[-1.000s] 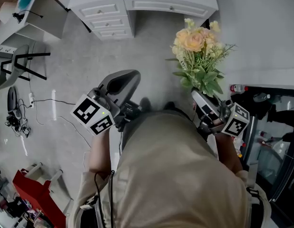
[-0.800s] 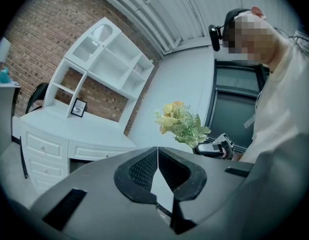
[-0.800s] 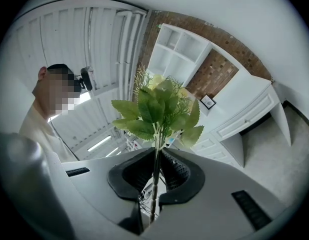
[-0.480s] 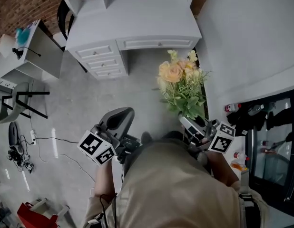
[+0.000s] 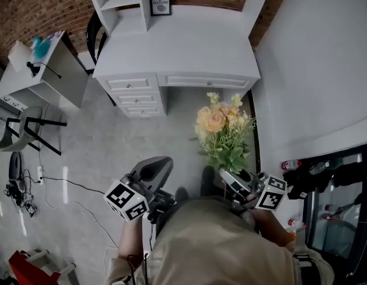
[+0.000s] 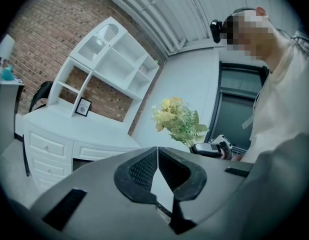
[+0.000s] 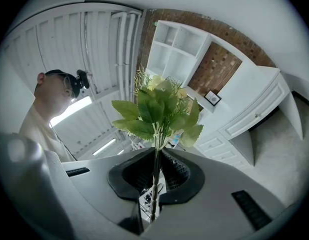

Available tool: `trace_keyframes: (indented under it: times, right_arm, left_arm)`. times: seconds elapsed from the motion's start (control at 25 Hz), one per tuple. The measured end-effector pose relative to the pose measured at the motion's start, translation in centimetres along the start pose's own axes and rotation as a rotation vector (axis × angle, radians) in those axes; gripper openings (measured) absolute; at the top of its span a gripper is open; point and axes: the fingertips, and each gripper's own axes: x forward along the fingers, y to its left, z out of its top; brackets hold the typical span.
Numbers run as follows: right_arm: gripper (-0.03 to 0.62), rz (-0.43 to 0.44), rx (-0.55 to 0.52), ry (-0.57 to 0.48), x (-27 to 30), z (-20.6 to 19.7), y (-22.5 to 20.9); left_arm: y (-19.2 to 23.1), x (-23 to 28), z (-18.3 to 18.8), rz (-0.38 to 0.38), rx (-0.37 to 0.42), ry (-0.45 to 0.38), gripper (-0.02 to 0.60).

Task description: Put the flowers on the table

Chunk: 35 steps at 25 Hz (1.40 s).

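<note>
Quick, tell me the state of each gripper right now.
Left gripper: closed, nothing between its jaws.
Right gripper: closed on the stem of the flowers.

White desk (image 5: 177, 46), framed picture (image 5: 160, 3) on top
</note>
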Motion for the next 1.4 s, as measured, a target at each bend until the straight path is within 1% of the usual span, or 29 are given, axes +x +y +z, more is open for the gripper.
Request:
trace_keyframes:
  times: [0.12,0.32,0.56,0.8,0.96,1.04,1.12,1.24,1.4]
  right_arm:
    - [0.048,0.022,0.006,0.011,0.8,0.9,-0.7]
    - [0.048,0.058,0.029,-0.003,1.1,1.8,-1.4]
    - [0.048,0.101,0.067,0.0,0.4,6.1,-5.1]
    - [0.048,0.085,0.079,-0.007,-0.1,9.2,-7.7]
    - [0.048,0.105,0.093,-0.008,-0.9,10.6,-8.9]
    - [0.048,0.109,0.089,0.004,-1.5,11.0,-9.4]
    - [0.048,0.113,0.077,0.019,-1.7,11.4,-10.1]
    - [0.048,0.122,0.063,0.028,-1.8,13.0,-11.7]
    - [0.048,0.135,0.063,0.025,-2.5,15.0,-13.5]
  left_arm:
    - [0.5,1.0,0.9,0.015,-0.003,-0.009,0.014]
    - [-0.1,2.0,1.5,0.016,0.018,-0.007,0.014]
    - [0.4,7.6,2.9,0.047,0.039,0.021,0.014]
    - [0.3,10.8,4.0,0.066,0.043,0.034,0.014]
    - [0.0,12.6,4.3,0.108,0.051,0.037,0.014]
    - [-0.2,13.3,4.3,0.141,0.058,0.039,0.014]
    - [-0.1,14.3,4.4,0.154,0.061,0.038,0.014]
    - [0.3,16.6,4.7,0.149,0.061,0.04,0.014]
    - [-0.7,20.1,5.4,0.104,0.073,0.05,0.014]
